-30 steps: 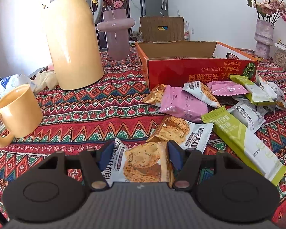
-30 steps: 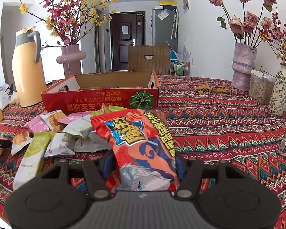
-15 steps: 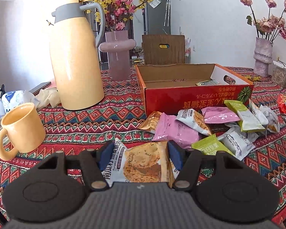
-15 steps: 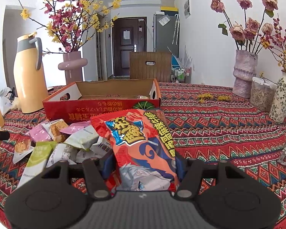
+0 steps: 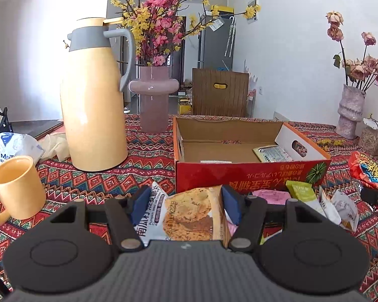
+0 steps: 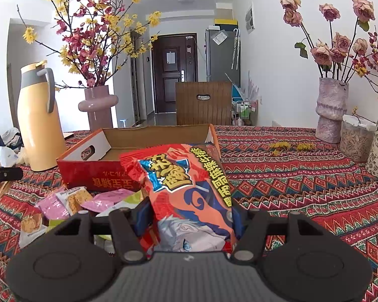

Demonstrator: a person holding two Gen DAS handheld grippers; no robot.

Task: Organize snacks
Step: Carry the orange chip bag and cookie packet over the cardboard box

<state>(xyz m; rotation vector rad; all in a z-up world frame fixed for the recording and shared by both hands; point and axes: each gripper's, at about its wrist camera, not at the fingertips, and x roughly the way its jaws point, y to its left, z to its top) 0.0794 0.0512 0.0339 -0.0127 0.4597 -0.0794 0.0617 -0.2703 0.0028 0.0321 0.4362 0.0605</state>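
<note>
My left gripper (image 5: 186, 198) is shut on a cookie packet (image 5: 186, 214), white and tan, held above the tablecloth in front of the open red cardboard box (image 5: 249, 173). The box holds a flat green-white packet (image 5: 271, 153) at its right end. My right gripper (image 6: 189, 211) is shut on a large red snack bag (image 6: 186, 183), held up near the box's (image 6: 100, 173) right front corner. That bag also shows at the right edge of the left wrist view (image 5: 368, 168). Several loose snack packets (image 6: 70, 201) lie in front of the box.
A tall yellow thermos (image 5: 93, 95) and a pink vase (image 5: 153, 98) stand left of the box. A yellow mug (image 5: 15, 188) sits at the near left. Vases with dried roses (image 6: 331, 110) and a jar (image 6: 355, 141) stand at the far right.
Both grippers have risen with their packets and moved toward the box. The inside of the box has come into view. Neither grip has changed.
</note>
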